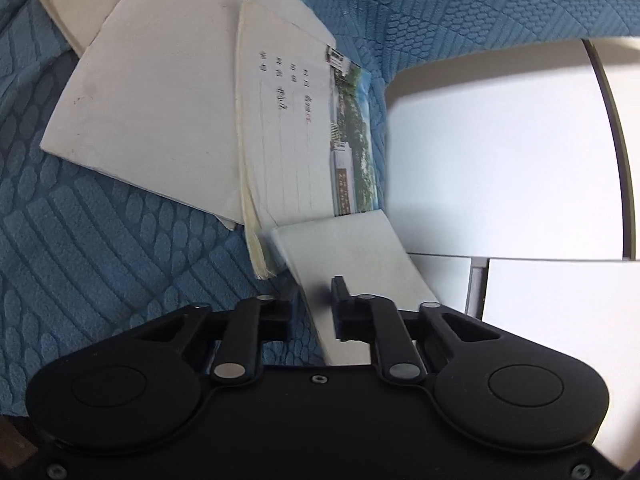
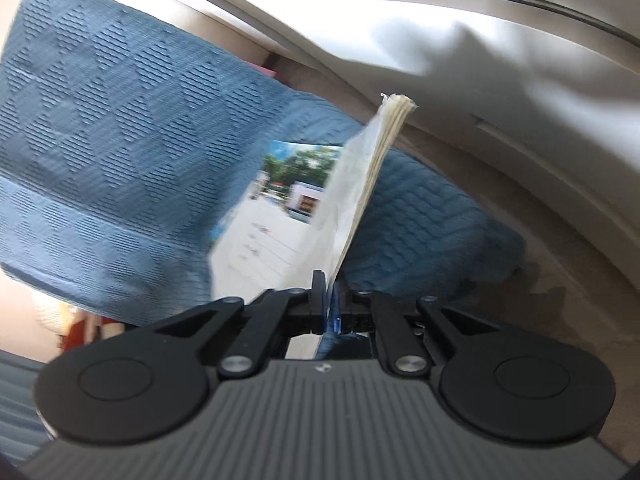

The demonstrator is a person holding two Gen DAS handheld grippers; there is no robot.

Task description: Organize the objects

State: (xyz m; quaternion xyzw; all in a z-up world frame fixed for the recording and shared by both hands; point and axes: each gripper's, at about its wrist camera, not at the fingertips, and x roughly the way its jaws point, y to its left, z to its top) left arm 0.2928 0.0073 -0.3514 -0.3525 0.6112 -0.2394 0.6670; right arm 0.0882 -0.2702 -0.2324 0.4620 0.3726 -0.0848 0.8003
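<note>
White booklet (image 1: 352,264) pinched edge-on in left claw (image 1: 316,308), above blue quilt (image 1: 100,248)

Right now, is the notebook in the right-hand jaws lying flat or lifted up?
Lifted: the notebook stands on edge above the blue quilted cover, its yellowed page edges fanning at the top, the jaws pinching its lower corner.

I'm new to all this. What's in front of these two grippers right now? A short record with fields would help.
surface: blue textured cloth
lying on cloth: overlapping white booklets, one with handwriting and a photo strip
left gripper: shut on a plain white booklet
right gripper: shut on a photo-cover booklet, held up on edge
background: white furniture
</note>
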